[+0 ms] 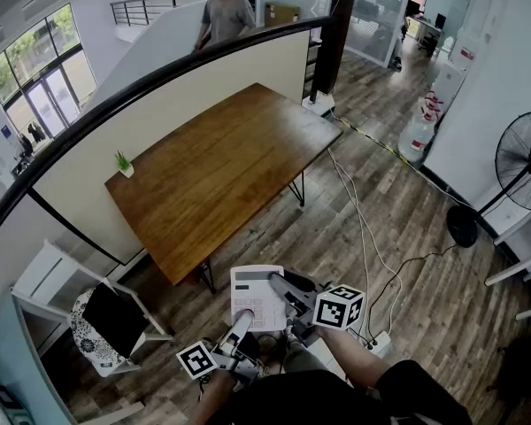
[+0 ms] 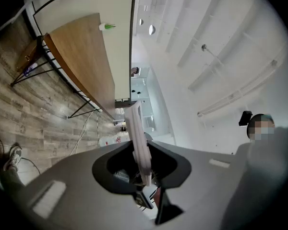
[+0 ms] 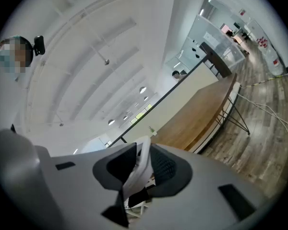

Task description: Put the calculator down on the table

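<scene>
A white calculator (image 1: 257, 296) with grey keys hangs in the air in front of the person, well short of the long wooden table (image 1: 221, 166). My left gripper (image 1: 242, 319) is shut on its lower left corner. My right gripper (image 1: 281, 289) is shut on its right edge. In the left gripper view the calculator (image 2: 138, 138) stands edge-on between the jaws of the left gripper (image 2: 141, 166). The right gripper view shows the calculator (image 3: 140, 164) as a thin white edge, clamped in the right gripper (image 3: 137, 172). The table (image 2: 79, 56) lies farther ahead in both gripper views.
A small potted plant (image 1: 123, 163) stands at the table's left end against a partition wall (image 1: 159, 113). A white chair (image 1: 106, 317) is at the lower left. Cables (image 1: 363, 228) trail over the wood floor. A fan (image 1: 522, 162) stands right. A person (image 1: 223, 11) stands far behind.
</scene>
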Demonstrator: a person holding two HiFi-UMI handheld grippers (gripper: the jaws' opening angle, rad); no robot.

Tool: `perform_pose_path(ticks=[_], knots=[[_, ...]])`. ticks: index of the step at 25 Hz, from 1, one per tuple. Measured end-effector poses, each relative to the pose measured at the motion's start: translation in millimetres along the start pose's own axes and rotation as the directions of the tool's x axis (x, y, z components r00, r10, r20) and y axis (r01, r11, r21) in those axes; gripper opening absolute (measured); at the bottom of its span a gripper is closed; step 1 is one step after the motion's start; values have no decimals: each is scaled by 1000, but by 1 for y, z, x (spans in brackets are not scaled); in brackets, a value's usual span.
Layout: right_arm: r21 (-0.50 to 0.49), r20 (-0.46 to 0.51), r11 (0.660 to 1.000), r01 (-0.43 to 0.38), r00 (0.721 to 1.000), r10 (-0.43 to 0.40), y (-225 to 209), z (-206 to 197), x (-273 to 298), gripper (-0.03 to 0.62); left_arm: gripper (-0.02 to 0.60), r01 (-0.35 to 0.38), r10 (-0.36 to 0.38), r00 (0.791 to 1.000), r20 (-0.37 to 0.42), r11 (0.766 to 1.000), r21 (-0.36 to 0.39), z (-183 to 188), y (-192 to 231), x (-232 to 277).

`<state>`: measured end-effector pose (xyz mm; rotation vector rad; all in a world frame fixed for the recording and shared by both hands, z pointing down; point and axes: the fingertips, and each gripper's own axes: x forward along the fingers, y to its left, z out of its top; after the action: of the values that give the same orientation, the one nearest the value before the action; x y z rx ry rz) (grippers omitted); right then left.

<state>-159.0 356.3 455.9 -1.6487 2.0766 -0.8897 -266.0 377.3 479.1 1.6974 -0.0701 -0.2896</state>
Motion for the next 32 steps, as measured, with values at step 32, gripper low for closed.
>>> perform_pose_path(ticks=[32], knots=[[19,-99,995,-94,990,96,-141,99,78,89,63,-102,99,986,131,995,21,59,51,165]])
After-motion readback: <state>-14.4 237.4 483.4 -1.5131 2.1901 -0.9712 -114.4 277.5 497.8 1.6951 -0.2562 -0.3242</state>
